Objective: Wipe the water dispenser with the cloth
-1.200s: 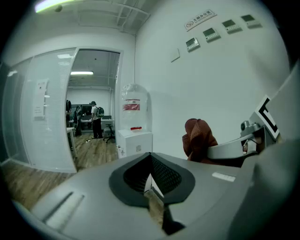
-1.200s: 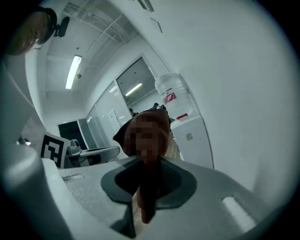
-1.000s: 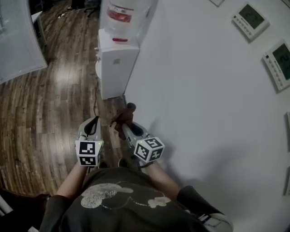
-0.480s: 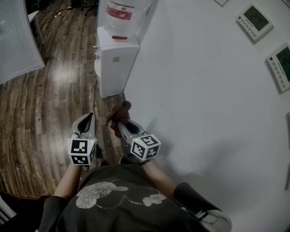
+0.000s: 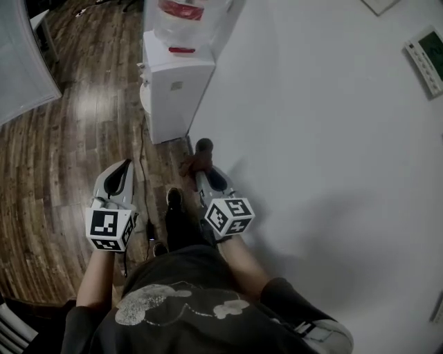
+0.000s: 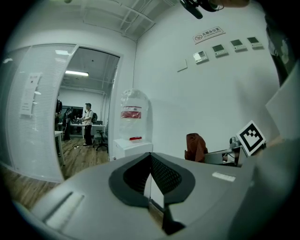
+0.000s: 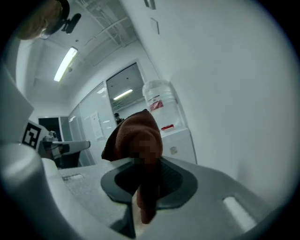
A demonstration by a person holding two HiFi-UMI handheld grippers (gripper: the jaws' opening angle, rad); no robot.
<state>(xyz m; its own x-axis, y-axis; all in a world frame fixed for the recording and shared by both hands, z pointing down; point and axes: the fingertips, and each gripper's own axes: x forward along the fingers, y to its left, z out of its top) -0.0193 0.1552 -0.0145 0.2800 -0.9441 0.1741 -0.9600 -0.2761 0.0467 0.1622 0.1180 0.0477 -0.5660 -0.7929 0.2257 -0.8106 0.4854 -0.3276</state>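
Note:
The white water dispenser stands against the wall ahead, with a clear bottle bearing a red label on top. It shows in the left gripper view and in the right gripper view too. My right gripper is shut on a dark brown cloth, which bunches up above the jaws. My left gripper is shut with nothing in it. Both grippers are held low, well short of the dispenser.
A white wall runs along the right, with a thermostat panel on it. The floor is dark wood planks. A glass partition stands at far left. A cord trails down beside the dispenser. The person's foot shows between the grippers.
The view has moved closer to the dispenser. The left gripper has drifted left and down in the view. The right gripper still holds the cloth. A foot has stepped forward between them.

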